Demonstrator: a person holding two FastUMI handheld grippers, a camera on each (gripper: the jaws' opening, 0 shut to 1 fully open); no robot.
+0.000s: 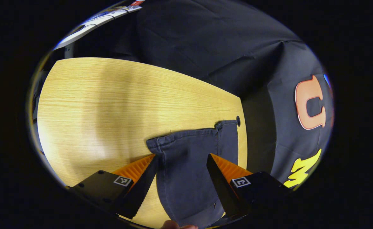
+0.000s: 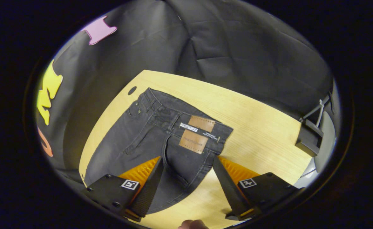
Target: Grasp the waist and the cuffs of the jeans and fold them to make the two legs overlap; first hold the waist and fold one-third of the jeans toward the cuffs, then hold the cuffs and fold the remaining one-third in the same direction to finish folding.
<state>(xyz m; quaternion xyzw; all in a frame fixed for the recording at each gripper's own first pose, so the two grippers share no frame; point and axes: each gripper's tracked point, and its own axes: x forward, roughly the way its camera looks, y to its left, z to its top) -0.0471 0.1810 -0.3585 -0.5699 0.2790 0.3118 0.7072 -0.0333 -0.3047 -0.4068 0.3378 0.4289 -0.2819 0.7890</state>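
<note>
Dark grey jeans lie flat on the light wooden table [image 1: 94, 101]. In the left gripper view the cuffs [image 1: 189, 143] rest near the table's right edge, the leg running down between my fingers. My left gripper [image 1: 181, 159] hovers open over that leg, orange fingers spread on either side. In the right gripper view the waist [image 2: 186, 124] with its brown leather patch [image 2: 196, 135] lies ahead, the legs overlapped. My right gripper [image 2: 186, 160] is open above the seat of the jeans [image 2: 135, 140], nothing held.
A small dark hole [image 1: 238, 121] marks the table corner beside the cuffs. A black clamp on a stand [image 2: 307, 138] stands at the table's far right edge in the right gripper view. Black cloth walls surround the table. A fingertip [image 2: 193, 224] shows at the bottom.
</note>
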